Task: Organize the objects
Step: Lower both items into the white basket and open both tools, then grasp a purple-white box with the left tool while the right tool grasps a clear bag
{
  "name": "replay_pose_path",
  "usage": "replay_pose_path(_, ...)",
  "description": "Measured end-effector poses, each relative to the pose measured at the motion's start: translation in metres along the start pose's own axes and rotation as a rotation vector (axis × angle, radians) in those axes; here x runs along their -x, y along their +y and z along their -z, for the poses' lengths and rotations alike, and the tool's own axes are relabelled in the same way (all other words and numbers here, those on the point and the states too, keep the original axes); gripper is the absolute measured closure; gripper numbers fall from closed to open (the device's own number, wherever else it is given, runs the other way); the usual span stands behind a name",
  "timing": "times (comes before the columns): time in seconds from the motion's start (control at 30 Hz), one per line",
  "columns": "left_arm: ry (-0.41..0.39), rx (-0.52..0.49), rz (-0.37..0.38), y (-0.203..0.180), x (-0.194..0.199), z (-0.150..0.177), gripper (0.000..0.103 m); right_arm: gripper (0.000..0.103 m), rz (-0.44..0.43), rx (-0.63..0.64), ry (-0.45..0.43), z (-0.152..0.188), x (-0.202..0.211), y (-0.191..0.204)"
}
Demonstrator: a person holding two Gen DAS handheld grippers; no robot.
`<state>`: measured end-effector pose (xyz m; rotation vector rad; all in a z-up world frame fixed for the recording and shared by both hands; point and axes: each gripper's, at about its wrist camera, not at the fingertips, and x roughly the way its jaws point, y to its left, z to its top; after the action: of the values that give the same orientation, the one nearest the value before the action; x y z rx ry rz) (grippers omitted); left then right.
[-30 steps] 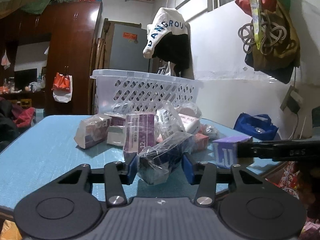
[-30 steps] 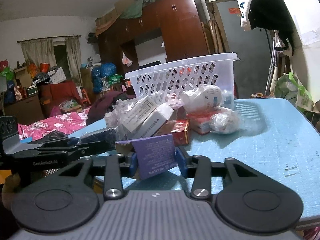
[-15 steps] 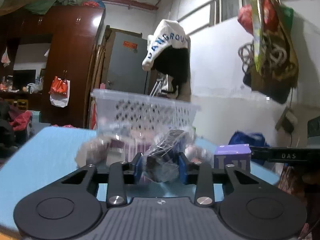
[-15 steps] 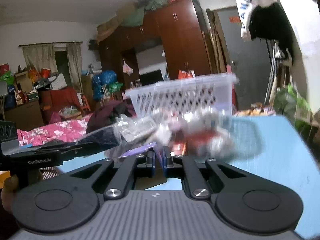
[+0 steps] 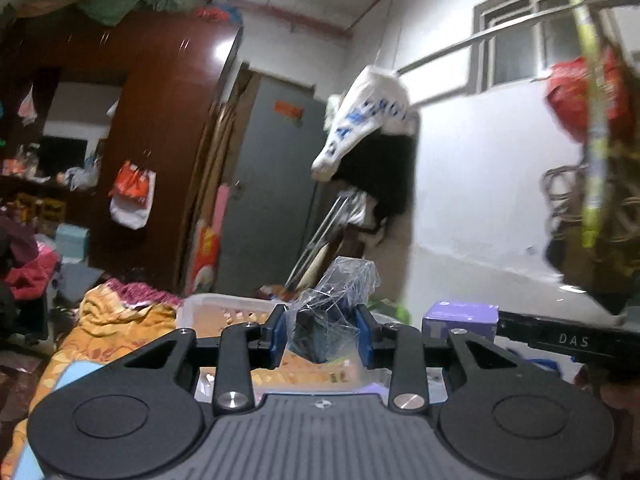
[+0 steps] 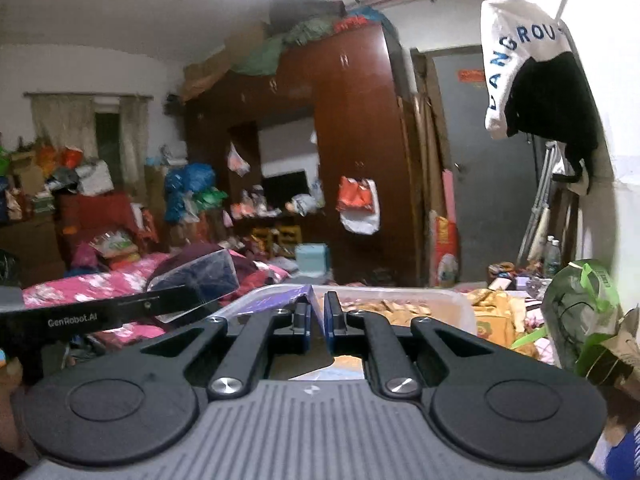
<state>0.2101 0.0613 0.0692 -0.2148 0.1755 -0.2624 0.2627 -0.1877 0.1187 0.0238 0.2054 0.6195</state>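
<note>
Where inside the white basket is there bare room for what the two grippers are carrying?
The floor of the white basket looks bare of packages, between far rim and right wall ahead of the right gripper holding the purple box, and ahead of the left gripper holding the wrapped packet. Crowded: green bag and clutter beyond the right wall.

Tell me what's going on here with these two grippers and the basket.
A person is sorting items into the white basket. The left gripper is shut on a dark item wrapped in clear plastic, held up over the basket. The right gripper is shut on the edge of a purple box, also raised above the basket. Neither item has been let go yet.
</note>
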Motion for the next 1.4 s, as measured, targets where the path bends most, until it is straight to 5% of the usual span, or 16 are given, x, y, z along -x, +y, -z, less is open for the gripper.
replay_pose_path(0.07, 0.056, -0.014, -0.023, 0.001, -0.021, -0.004, 0.061, 0.094, 0.039, 0.032, 0.038, -0.003, -0.019, -0.001)
replay_pose_path(0.13, 0.144, -0.029, -0.03, 0.002, -0.042, -0.001, 0.033, 0.083, 0.052, 0.047, 0.089, 0.0, -0.036, -0.002)
replay_pose_path(0.2, 0.195, -0.052, -0.068, 0.002, -0.048, 0.003, 0.027, 0.029, 0.061, 0.069, 0.142, 0.007, -0.042, 0.0)
replay_pose_path(0.27, 0.168, -0.071, -0.065, 0.001, -0.032, 0.007, 0.027, 0.01, 0.095, 0.09, 0.139, 0.013, -0.031, 0.003)
replay_pose_path(0.43, 0.15, -0.058, -0.022, 0.001, 0.023, 0.023, 0.017, 0.0, 0.106, 0.07, 0.104, 0.034, 0.028, 0.003)
replay_pose_path(0.67, 0.178, -0.012, -0.045, 0.01, 0.079, 0.104, 0.017, 0.0, 0.022, -0.068, 0.091, 0.122, 0.082, 0.01)
replay_pose_path(0.77, 0.173, 0.025, -0.065, 0.018, 0.092, 0.122, 0.017, 0.009, -0.048, -0.112, 0.059, 0.149, 0.095, 0.03)
replay_pose_path(0.9, 0.176, -0.006, -0.079, 0.019, 0.094, 0.129, 0.019, 0.025, -0.077, 0.04, 0.046, 0.149, 0.084, 0.072)
replay_pose_path(1.17, 0.201, -0.018, -0.087, 0.027, 0.096, 0.143, 0.019, 0.029, -0.092, 0.153, 0.116, 0.143, 0.047, 0.103)
replay_pose_path(1.23, 0.205, -0.027, -0.091, 0.024, 0.094, 0.144, 0.02, 0.039, -0.085, 0.17, 0.127, 0.142, 0.047, 0.106)
replay_pose_path(1.27, 0.206, -0.035, -0.085, 0.023, 0.094, 0.145, 0.02, 0.054, -0.099, 0.16, 0.147, 0.143, 0.048, 0.102)
replay_pose_path(1.4, 0.205, -0.06, -0.069, 0.014, 0.092, 0.146, 0.02, 0.063, -0.124, 0.118, 0.157, 0.149, 0.063, 0.094)
